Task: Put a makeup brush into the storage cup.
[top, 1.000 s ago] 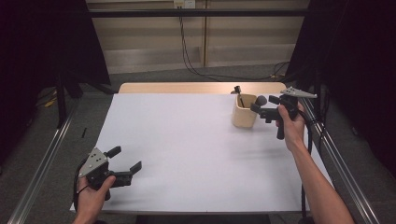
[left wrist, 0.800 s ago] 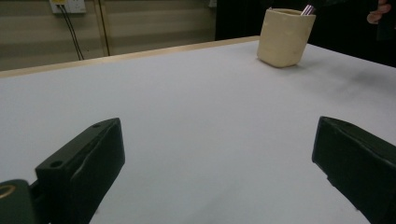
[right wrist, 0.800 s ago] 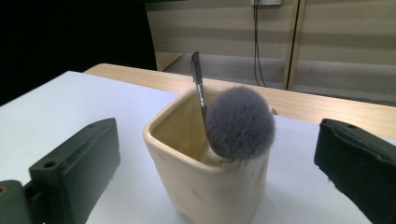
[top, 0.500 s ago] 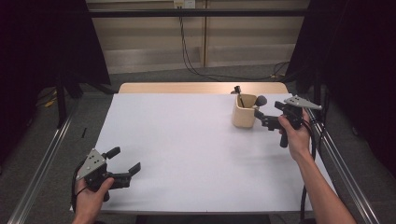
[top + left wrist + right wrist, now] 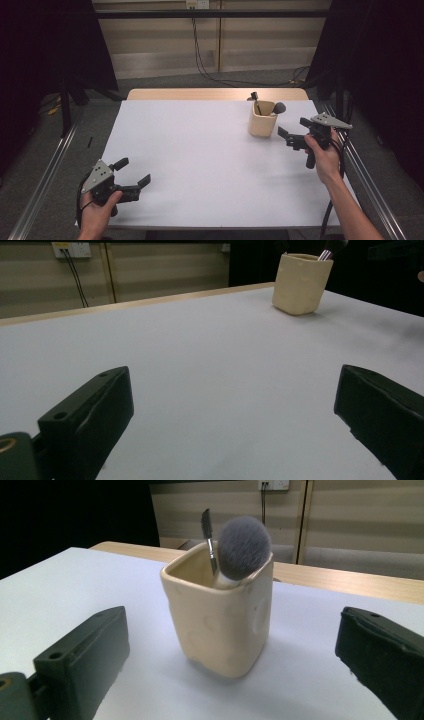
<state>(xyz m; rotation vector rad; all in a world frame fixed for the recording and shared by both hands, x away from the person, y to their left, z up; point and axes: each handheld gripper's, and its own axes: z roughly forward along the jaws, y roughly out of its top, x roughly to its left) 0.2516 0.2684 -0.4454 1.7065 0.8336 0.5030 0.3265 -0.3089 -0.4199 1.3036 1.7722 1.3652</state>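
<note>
At the table's near left corner, the left gripper [image 5: 134, 175] rests low with its jaws wide and empty, well apart from everything else. Toward the far right stands a cream ceramic cup [image 5: 262, 119], upright, holding a fluffy makeup brush [image 5: 243, 542] and a thinner brush [image 5: 207, 527]. Just right of the cup, the right gripper [image 5: 289, 134] points at it, jaws wide and empty, clearly the nearer one.
</note>
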